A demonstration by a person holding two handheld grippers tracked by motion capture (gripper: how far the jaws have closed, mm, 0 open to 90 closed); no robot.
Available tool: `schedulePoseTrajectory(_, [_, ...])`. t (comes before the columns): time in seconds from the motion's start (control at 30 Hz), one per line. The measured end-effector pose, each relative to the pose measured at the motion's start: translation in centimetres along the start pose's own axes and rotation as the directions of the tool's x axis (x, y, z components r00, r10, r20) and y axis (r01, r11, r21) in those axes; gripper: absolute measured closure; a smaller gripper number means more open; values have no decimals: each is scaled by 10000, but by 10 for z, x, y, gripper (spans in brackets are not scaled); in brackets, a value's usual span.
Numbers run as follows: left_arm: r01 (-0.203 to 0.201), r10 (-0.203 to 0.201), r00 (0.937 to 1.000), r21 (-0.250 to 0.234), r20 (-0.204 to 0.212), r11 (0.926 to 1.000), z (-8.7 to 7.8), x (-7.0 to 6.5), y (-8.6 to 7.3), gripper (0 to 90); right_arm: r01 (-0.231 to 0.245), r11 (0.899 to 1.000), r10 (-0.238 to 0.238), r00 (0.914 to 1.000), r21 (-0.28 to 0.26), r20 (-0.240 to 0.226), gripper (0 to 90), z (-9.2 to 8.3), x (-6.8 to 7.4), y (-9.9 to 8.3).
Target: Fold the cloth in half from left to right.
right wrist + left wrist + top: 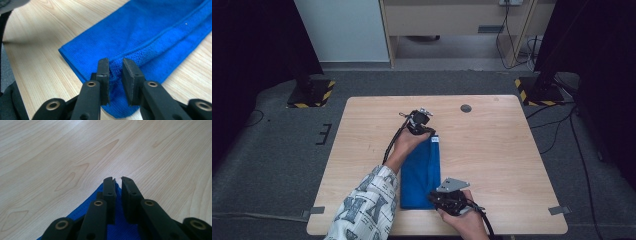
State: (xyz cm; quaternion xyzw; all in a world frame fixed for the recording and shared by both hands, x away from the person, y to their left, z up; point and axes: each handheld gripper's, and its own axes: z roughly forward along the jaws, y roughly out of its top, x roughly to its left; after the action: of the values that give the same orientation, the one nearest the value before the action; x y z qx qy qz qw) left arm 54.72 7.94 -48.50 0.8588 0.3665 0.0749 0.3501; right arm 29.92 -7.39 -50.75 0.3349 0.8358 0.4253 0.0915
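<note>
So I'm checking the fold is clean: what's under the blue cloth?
The blue cloth lies flat on the wooden table, folded on itself, its layered edges visible in the right gripper view. Anything between or beneath the layers is covered, though nothing bulges.

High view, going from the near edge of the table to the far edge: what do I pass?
Right claw at the near end of the blue cloth → the folded cloth itself, lying lengthwise → left claw at the cloth's far end → bare table with a round dark grommet near the far edge.
</note>
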Motion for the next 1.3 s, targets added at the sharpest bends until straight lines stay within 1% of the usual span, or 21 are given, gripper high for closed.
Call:
schedulePoseTrajectory(0.17, [-6, 6, 10000, -101, -12, 9999, 0, -2, 0, 784, -210, 9997, 209, 9997, 91, 119, 714, -3, -4, -2])
schedulePoseTrajectory(0.27, [95, -94, 9999, -161, 103, 9998, 0, -2, 0, 761, -365, 9991, 363, 9993, 203, 113, 682, -5, -4, -3])
schedulePoseTrajectory(0.33, [119, -117, 9999, -206, 99, 9997, 1, -3, 0, 742, -326, 9992, 323, 9994, 229, 126, 671, -6, -3, -4])
schedulePoseTrajectory(0.37, [216, -212, 9996, -252, 163, 9994, 2, -4, 0, 729, -386, 9989, 382, 9992, 263, 133, 661, -7, -3, -4])
schedulePoseTrajectory(0.4, [226, -221, 9996, -293, 179, 9993, 3, -5, 0, 722, -363, 9990, 358, 9992, 268, 172, 655, -7, -4, -4])
schedulePoseTrajectory(0.43, [205, -200, 9996, -292, 175, 9994, 3, -5, -1, 706, -410, 9988, 404, 9990, 268, 214, 645, -8, -4, -5])
schedulePoseTrajectory(0.5, [196, -190, 9996, -301, 206, 9994, 3, -6, -1, 702, -443, 9986, 437, 9988, 282, 210, 634, -9, -5, -5])
schedulePoseTrajectory(0.6, [89, -80, 9996, -321, 285, 9994, 2, -9, -2, 679, -523, 9983, 517, 9983, 269, 251, 595, -12, -6, -4])
schedulePoseTrajectory(0.67, [104, -94, 9996, -373, 283, 9993, 1, -10, -2, 675, -590, 9980, 583, 9978, 207, 321, 578, -14, -7, -4])
schedulePoseTrajectory(0.77, [-12, 24, 9998, -586, 198, 9983, -5, -12, -1, 661, -605, 9981, 599, 9975, 148, 377, 557, -16, -9, -3])
schedulePoseTrajectory(0.8, [-55, 64, 9999, -610, 156, 9981, -7, -13, -1, 636, -668, 9977, 664, 9970, 80, 410, 534, -18, -9, -2])
schedulePoseTrajectory(0.83, [-159, 159, 9999, -734, 4, 9972, -13, -13, -1, 627, -688, 9976, 685, 9967, 45, 438, 523, -18, -9, -1])
schedulePoseTrajectory(0.87, [-159, 159, 9999, -734, 4, 9972, -13, -13, -1, 623, -688, 9976, 685, 9967, 45, 438, 523, -18, -9, -1])
schedulePoseTrajectory(0.9, [-250, 246, 9997, -777, -59, 9967, -16, -13, -1, 623, -683, 9977, 681, 9967, 31, 443, 517, -18, -9, 0])
schedulePoseTrajectory(0.93, [-239, 234, 9997, -891, -62, 9957, -21, -12, -1, 617, -588, 9983, 587, 9972, 10, 469, 514, -18, -8, 3])
schedulePoseTrajectory(1.0, [-249, 243, 9997, -933, -73, 9953, -23, -12, -1, 614, -585, 9983, 585, 9973, -9, 444, 512, -18, -7, 4])
schedulePoseTrajectory(1.03, [-337, 326, 9994, -959, -123, 9948, -28, -11, -1, 613, -540, 9985, 541, 9976, -40, 436, 505, -20, -5, 6])
schedulePoseTrajectory(1.17, [-363, 346, 9992, -1078, -176, 9935, -34, -10, -1, 594, -566, 9983, 570, 9972, -106, 493, 499, -22, -6, 9])
schedulePoseTrajectory(1.2, [-448, 423, 9988, -1082, -252, 9931, -37, -10, -1, 578, -575, 9983, 581, 9968, -129, 551, 494, -22, -8, 12])
schedulePoseTrajectory(1.23, [-478, 439, 9984, -1185, -353, 9918, -41, -9, -2, 559, -564, 9983, 572, 9965, -143, 605, 491, -22, -9, 13])
schedulePoseTrajectory(1.3, [-473, 429, 9983, -1215, -385, 9915, -44, -8, -3, 533, -585, 9982, 594, 9960, -143, 668, 478, -21, -13, 15])
